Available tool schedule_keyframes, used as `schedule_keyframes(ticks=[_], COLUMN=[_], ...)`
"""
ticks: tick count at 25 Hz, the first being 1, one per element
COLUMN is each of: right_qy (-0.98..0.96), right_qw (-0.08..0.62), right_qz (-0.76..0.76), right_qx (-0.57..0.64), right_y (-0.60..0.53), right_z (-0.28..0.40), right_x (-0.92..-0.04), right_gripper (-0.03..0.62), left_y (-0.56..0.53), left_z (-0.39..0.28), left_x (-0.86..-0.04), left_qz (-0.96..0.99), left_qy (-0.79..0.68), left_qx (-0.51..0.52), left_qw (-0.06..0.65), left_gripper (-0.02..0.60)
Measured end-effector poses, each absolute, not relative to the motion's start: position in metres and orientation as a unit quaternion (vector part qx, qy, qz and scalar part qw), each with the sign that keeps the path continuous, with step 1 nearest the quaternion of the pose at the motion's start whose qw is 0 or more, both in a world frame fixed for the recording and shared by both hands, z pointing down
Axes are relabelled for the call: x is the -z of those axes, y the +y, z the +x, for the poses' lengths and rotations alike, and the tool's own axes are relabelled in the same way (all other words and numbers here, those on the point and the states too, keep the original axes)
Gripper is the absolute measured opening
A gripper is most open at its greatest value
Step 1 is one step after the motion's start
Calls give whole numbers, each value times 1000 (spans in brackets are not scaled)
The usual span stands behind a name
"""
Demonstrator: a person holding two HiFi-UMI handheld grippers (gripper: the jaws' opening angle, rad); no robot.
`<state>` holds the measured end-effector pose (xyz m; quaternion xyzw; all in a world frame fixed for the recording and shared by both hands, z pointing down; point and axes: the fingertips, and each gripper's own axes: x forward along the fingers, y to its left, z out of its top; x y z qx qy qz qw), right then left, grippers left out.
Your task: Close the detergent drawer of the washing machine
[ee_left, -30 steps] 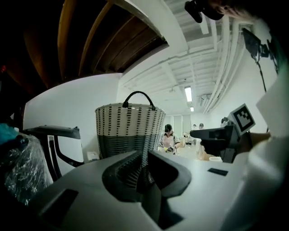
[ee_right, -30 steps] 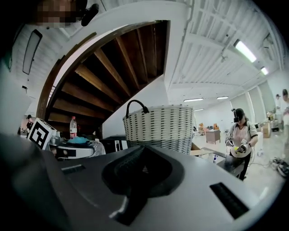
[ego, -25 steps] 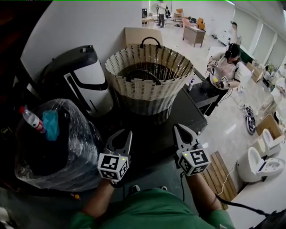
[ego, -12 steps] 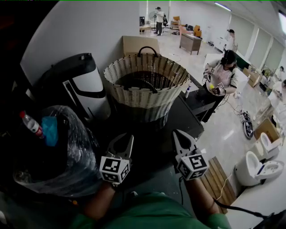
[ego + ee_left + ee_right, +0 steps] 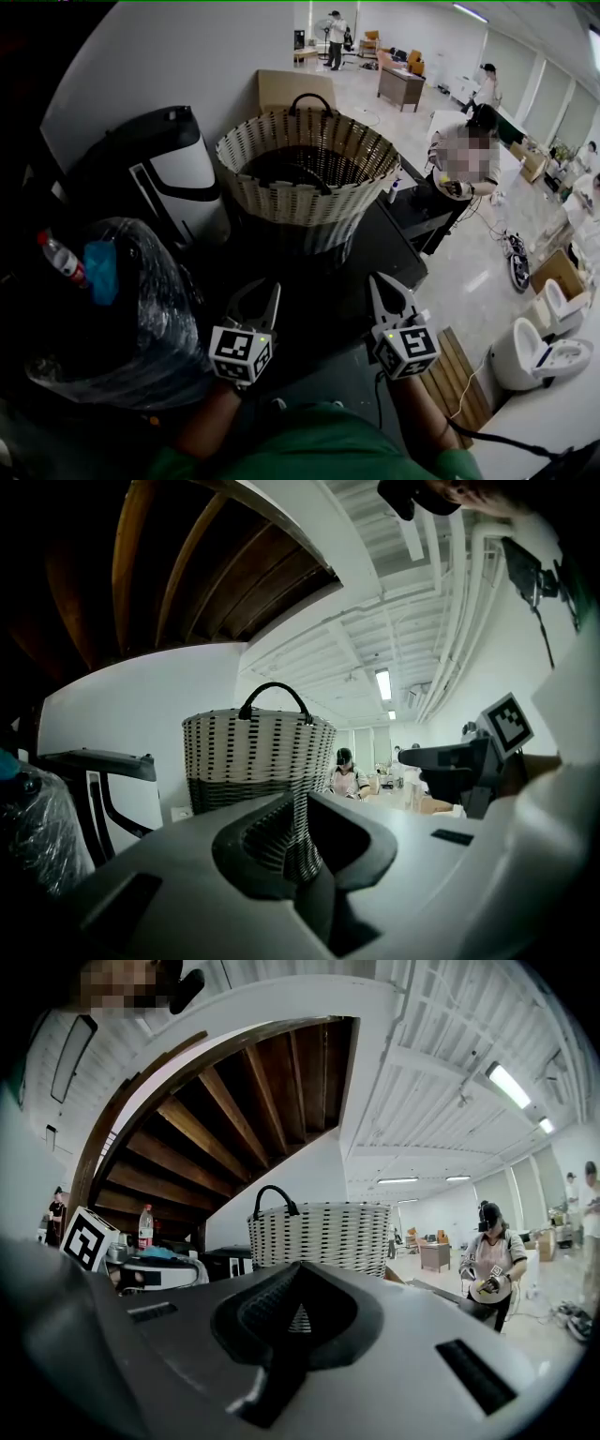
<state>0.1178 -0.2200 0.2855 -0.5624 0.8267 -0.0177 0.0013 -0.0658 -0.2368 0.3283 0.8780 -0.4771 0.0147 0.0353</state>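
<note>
No detergent drawer shows in any view. My left gripper (image 5: pixel 261 286) hovers over a dark flat top (image 5: pixel 375 253) near its front edge, jaws a little apart and empty. In the left gripper view a narrow gap at the left gripper (image 5: pixel 298 803) lets the basket (image 5: pixel 258 752) show through. My right gripper (image 5: pixel 380 281) hangs beside it at the same height. Its tips meet in the right gripper view, so the right gripper (image 5: pixel 298 1269) is shut on nothing.
A woven basket (image 5: pixel 309 187) with a black handle stands on the dark top ahead. A black and white appliance (image 5: pixel 159 169) sits at the left, with a bagged bin (image 5: pixel 103 319) and bottle (image 5: pixel 61 258) below it. A person (image 5: pixel 464 155) stands at the right, with a wooden pallet (image 5: pixel 459 366) nearer.
The head view has shifted slightly. Both grippers stay almost where they were, with the jaws unchanged.
</note>
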Motion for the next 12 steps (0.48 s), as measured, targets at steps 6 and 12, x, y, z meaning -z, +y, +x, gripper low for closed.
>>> schedule_keyframes(ticks=[6,12], right_qy=[823,822], right_qw=[-2,-4], right_qz=[-568,-569], right_qx=[17,22], right_y=[-223,-228], right_z=[119,118], right_x=[-290,-293], right_gripper=[21,21], left_y=[-241,-245], left_z=[-69,-72], left_x=[-332,-337], left_qz=[876,873], left_qy=[-480,-486], left_qx=[-16,-23], left_qw=[39,46], left_gripper=[57,57])
